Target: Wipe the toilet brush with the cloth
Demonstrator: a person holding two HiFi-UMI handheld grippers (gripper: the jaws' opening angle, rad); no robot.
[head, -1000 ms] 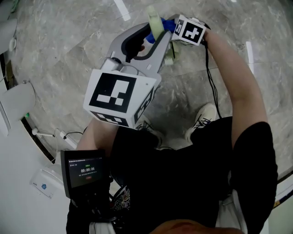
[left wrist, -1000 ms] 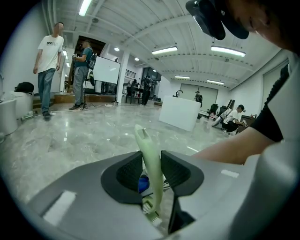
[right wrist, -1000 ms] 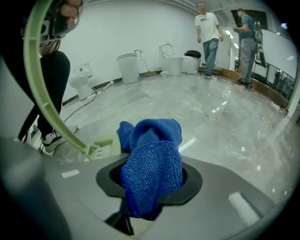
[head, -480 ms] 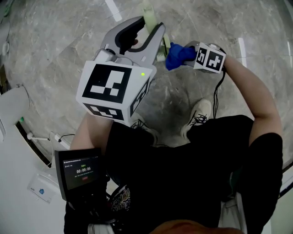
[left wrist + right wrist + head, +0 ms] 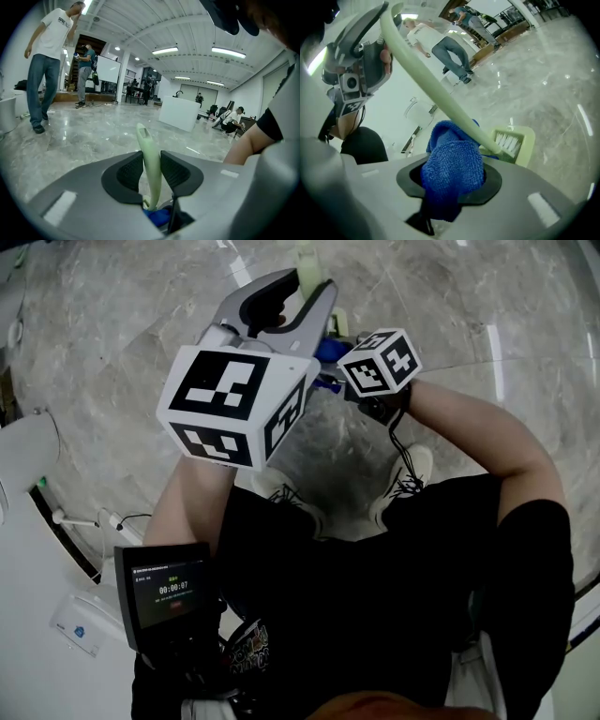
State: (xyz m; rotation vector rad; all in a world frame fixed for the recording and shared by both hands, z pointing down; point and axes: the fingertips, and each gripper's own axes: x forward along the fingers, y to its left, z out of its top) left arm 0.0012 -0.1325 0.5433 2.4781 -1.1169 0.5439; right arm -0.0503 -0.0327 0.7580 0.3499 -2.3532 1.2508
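Blue cloth (image 5: 452,176) clamped in right hand-held gripper (image 5: 453,180), toilet brush (image 5: 146,140) pinched in left hand-held gripper (image 5: 151,171). Mid-wipe; needs sliding toward bristles (image 5: 508,142).

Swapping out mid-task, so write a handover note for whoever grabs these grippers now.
Left gripper: shut on the toilet brush handle, brush held in the air.
Right gripper: shut on the blue cloth.
The cloth appears to rest against the handle just above the bristle head.
Done: both things gripped and brought together; how much is wiped cannot be told.
Left: rub the cloth along handle and head.
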